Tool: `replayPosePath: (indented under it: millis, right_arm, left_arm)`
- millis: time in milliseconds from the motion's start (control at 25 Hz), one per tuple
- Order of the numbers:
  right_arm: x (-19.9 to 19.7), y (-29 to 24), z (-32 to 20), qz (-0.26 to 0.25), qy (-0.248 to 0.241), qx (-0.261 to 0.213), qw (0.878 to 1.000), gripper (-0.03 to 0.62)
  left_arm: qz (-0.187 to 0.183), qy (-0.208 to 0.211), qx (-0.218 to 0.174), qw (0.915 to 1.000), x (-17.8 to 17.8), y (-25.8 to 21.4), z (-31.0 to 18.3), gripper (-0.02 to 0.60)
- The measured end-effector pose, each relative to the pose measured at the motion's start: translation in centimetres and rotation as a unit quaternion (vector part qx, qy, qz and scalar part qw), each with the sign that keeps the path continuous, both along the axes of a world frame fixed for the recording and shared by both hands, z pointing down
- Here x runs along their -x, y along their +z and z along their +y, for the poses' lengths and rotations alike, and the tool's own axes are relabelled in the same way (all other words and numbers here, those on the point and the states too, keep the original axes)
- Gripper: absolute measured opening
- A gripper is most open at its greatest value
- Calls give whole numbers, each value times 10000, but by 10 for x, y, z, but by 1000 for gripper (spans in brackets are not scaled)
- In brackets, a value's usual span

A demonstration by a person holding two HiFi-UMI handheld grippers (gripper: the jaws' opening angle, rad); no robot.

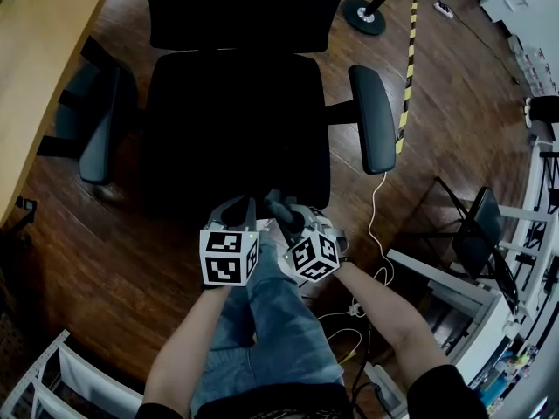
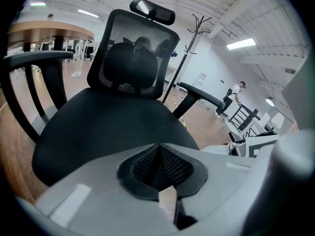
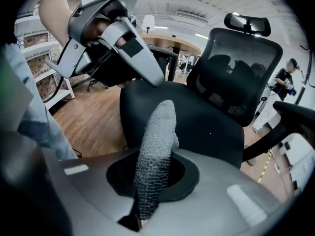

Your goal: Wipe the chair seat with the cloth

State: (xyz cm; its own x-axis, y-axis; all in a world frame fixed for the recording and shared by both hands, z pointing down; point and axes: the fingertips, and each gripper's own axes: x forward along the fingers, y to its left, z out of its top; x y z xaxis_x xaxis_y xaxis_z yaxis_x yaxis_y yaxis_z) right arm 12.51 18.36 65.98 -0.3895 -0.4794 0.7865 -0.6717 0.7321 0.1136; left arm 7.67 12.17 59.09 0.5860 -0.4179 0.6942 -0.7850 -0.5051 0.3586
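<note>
Cloth (image 3: 155, 156), pale and knobbly, stands up as a narrow folded roll from the right gripper (image 1: 281, 209), whose jaws are clamped onto its lower end; its free tip points toward the chair seat (image 3: 197, 122) without clearly touching it, and whether it makes contact I cannot tell. The left gripper (image 2: 160, 166) has its jaws pressed together with nothing between them, and its own view looks across the black chair seat toward the mesh backrest (image 2: 133, 68) and the headrest (image 2: 152, 11) above it. From the head view the two grippers sit side by side, just beside each other, at the front edge of the seat, with their marker cubes toward the person and their jaws toward the chair. In the right gripper view the left gripper shows up close at the upper left, held in a hand above the seat's front. The chair faces the person, its right armrest (image 1: 374, 116) and left armrest (image 1: 100, 133) standing out on either side of the seat. A leg in blue jeans (image 1: 271, 321) shows between the person's forearms, below the grippers. The chair stands on a dark wooden floor (image 1: 113, 260), with a light wooden desk (image 1: 44, 51) at the upper left and a strip of yellow-and-black tape (image 1: 406, 59) running down beyond the right armrest.
</note>
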Motion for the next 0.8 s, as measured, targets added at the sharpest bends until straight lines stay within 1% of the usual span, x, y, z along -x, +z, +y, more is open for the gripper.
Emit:
replayPosePath:
  millis: [120,240,360,560,800]
  right_arm:
    - [-2,-8,-12,-61,147,-156,9998,12]
    - [-7,-22,-39,-109,276,-378,9988,12]
    - [-19,-32,-78,-54,444,-596,9972,12]
    - [-34,-43,-154,205,716,-971,9925,12]
    - [-58,-46,-233,352,1160,-1077,9868,12]
  left_arm:
    - [-30,-38,0,10000,6,1,-2,3]
    - [-42,-85,-4,10000,8,1,-7,3]
    - [36,-139,-39,9999,3,-3,-15,3]
    - [250,-170,-160,9994,-3,-17,-35,3]
    - [342,-395,-282,9982,0,-27,-78,3]
